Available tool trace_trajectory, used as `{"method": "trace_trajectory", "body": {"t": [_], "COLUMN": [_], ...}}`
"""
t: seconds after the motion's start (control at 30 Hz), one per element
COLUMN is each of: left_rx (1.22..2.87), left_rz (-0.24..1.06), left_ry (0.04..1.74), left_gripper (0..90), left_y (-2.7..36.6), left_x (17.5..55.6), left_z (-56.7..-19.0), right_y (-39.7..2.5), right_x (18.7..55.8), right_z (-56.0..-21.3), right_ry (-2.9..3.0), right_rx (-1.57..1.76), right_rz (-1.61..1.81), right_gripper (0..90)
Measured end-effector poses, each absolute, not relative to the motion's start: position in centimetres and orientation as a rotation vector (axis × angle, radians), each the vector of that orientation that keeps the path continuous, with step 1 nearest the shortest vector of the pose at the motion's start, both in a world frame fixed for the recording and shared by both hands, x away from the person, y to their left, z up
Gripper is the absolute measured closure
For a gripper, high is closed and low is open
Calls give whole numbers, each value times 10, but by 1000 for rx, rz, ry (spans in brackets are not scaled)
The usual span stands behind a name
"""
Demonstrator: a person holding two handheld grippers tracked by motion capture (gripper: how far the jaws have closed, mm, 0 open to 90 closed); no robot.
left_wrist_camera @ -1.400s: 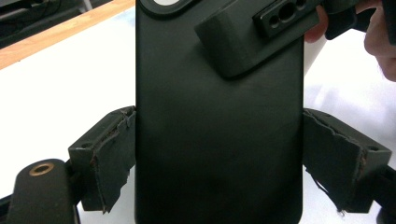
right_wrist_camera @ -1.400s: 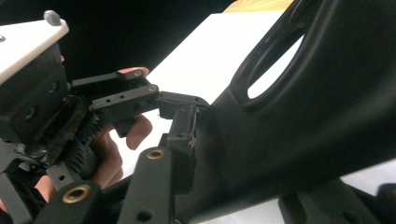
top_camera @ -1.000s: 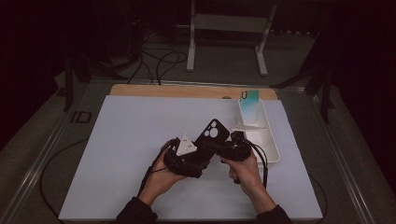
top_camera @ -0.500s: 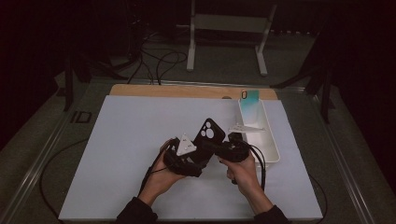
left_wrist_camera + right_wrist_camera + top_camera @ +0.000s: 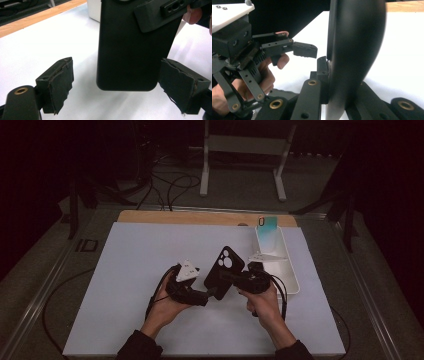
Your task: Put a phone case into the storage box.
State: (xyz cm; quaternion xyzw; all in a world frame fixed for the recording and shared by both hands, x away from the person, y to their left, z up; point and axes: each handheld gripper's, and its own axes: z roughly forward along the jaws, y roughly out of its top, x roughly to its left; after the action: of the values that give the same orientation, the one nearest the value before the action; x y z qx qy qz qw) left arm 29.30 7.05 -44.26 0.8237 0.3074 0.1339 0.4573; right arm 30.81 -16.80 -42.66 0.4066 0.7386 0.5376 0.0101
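Observation:
A black phone case (image 5: 225, 270) with a camera cut-out is held tilted above the white mat (image 5: 125, 270). My right gripper (image 5: 231, 279) is shut on its side edge; in the right gripper view the case (image 5: 354, 50) stands edge-on between the closed jaws of the right gripper (image 5: 337, 82). My left gripper (image 5: 212, 294) is open just left of it. In the left gripper view the case's lower end (image 5: 130, 50) hangs between the spread pads (image 5: 62, 82) of the left gripper (image 5: 122, 86), touching neither. The right gripper's jaw (image 5: 160, 12) clamps the case's upper right.
A white tray (image 5: 292, 282) lies at the mat's right edge, with a teal phone (image 5: 268, 227) leaning at its far end. A wooden strip (image 5: 200, 217) borders the mat's far side. Cables trail from both grippers toward the person.
The left gripper has shifted slightly left and the case has tilted a little lower. The right gripper still holds the case.

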Motion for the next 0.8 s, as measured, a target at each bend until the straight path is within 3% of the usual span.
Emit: {"method": "trace_trajectory", "body": {"t": [0.53,0.8], "left_rx": [2034,2055], "left_rz": [236,182], "left_ry": [709,659], "left_gripper": [79,95], "left_y": [77,73], "left_x": [295,294], "left_z": [-444,-446], "right_y": [-174,-172], "right_x": [301,296], "right_z": [-420,-418], "right_ry": [2368,2418], "right_rx": [1137,1029], "right_rz": [1700,1743], "right_gripper": [857,857]}}
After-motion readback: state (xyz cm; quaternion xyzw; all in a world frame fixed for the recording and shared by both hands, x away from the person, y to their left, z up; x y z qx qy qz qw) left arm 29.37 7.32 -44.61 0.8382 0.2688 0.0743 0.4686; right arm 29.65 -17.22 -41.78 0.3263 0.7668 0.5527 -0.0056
